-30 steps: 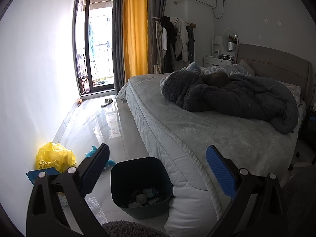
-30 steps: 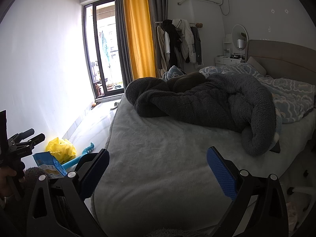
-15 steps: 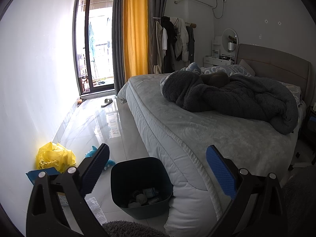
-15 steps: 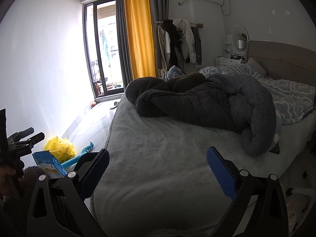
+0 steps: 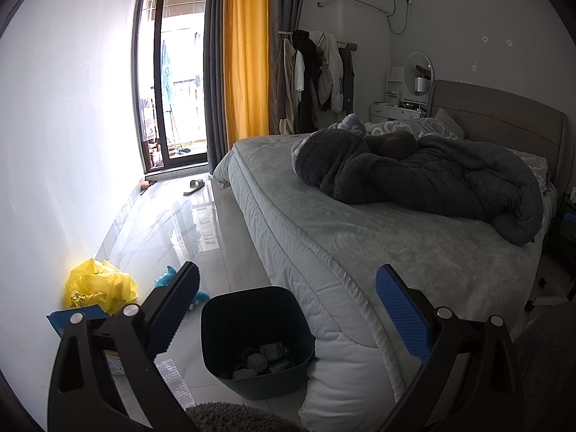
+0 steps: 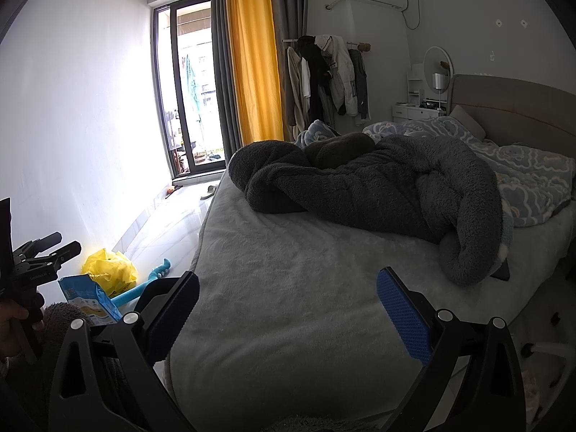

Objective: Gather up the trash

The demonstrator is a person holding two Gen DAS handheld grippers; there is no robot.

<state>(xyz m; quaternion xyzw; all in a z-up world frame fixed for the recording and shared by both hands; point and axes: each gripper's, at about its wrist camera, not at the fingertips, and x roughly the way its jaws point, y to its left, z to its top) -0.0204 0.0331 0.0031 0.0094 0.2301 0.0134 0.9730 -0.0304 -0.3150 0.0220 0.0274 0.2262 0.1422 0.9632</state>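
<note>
- Blue ribbed pads, two per tool: left gripper [image 5: 286, 311] and right gripper [image 6: 286, 311] both spread wide, nothing between the fingers.
- One dark bin [image 5: 256, 338] on the floor, against the bed corner, just below the left gripper; several crumpled scraps lie in its bottom, exact count unclear. Seen in the left view only.
- One yellow plastic bag [image 5: 99, 286] by the white wall; one blue packet [image 6: 90, 297] beside it, upright in the right view; one teal toy [image 6: 144, 289] on the tiles.
- One bed [image 6: 288, 288], one dark fleece blanket [image 6: 378, 194] bunched on it.
- Right view alone shows the other handheld tool [image 6: 34, 259] at the left edge.
- Far: one slipper [image 5: 194, 187], one yellow curtain [image 5: 246, 54], one clothes rack [image 5: 316, 72].
</note>
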